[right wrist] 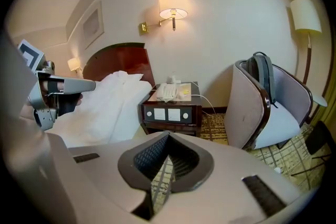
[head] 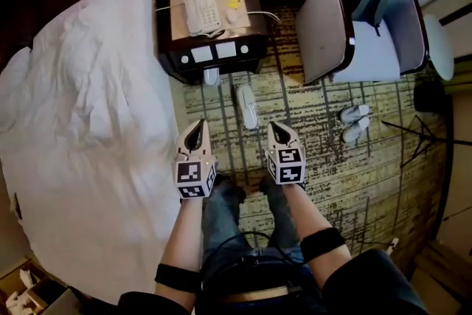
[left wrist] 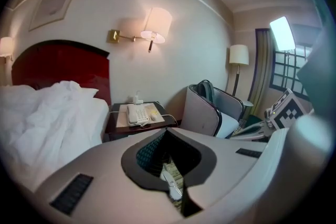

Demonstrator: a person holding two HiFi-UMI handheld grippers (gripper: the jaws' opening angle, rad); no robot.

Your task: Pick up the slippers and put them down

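Observation:
One white slipper (head: 247, 105) lies on the patterned carpet in front of the nightstand. A second white slipper (head: 212, 76) pokes out from under the nightstand's front edge. In the head view both grippers are held side by side above the carpet, well short of the slippers. The left gripper (head: 195, 126) is shut with nothing in it, and so is the right gripper (head: 277, 129). The left gripper view shows its jaws (left wrist: 167, 131) closed, with the slipper (left wrist: 172, 184) visible far below through the gap. The right gripper view shows its jaws (right wrist: 168, 135) closed over bare carpet.
A bed with a white duvet (head: 81, 122) fills the left. The dark nightstand (head: 214, 48) carries a white phone (head: 201, 11). An armchair (head: 354, 18) with a backpack stands at the right, a pair of light shoes (head: 354, 122) in front of it. A black stand (head: 417, 133) is at far right.

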